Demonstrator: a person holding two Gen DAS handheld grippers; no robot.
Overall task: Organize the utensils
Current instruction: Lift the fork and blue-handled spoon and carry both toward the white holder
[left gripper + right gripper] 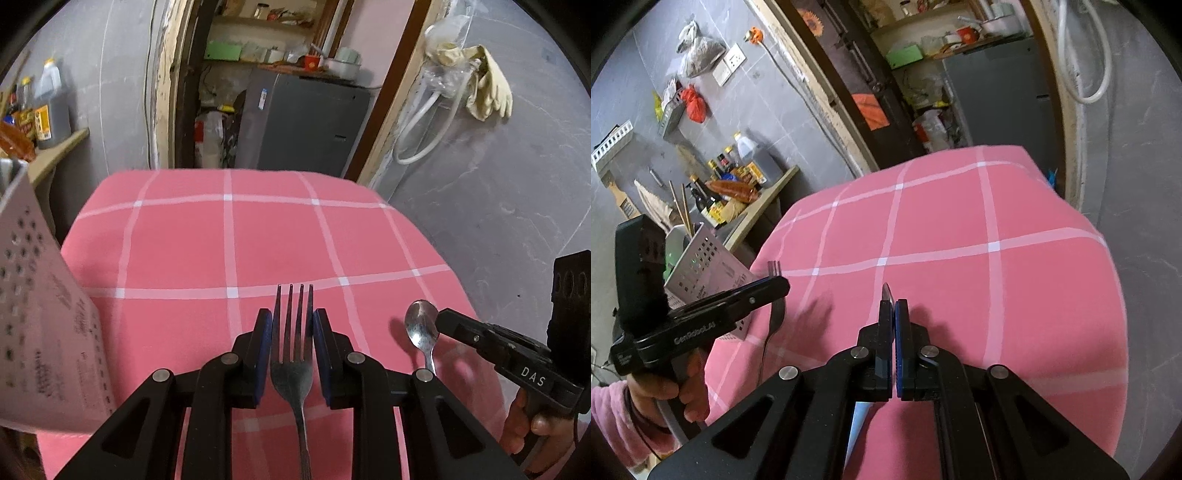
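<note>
The left gripper (pixel 292 332) is sitting at the bottom centre of the left wrist view, its blue pads clamping a metal fork (pixel 293 363) by the sides of its head. The tines are pointing up the frame and the handle is running down between the black linkages. In the right wrist view the same gripper (pixel 774 282) is showing at the left edge, with the fork (pixel 774 314) sticking out above and below its jaws, and a hand (pixel 670 397) in a pink sleeve is gripping its handle.

The right gripper (pixel 895 317) is occupying the lower centre of its own view, jaws pressing together on a spoon (pixel 886 292), whose thin edge is peeking out above the fingertips. In the left wrist view this gripper (pixel 441 321) is entering from the right edge, and the spoon (pixel 422 326) is showing its bowl face-on, with the handle slanting down.

Beneath both tools a pink checked tablecloth (pixel 221 240) is filling the middle of each frame. A perforated white utensil holder (pixel 40 314) is standing at the left edge of the left wrist view; in the right wrist view the holder (pixel 705 266) is lying behind the left gripper, at the cloth's left border.
</note>
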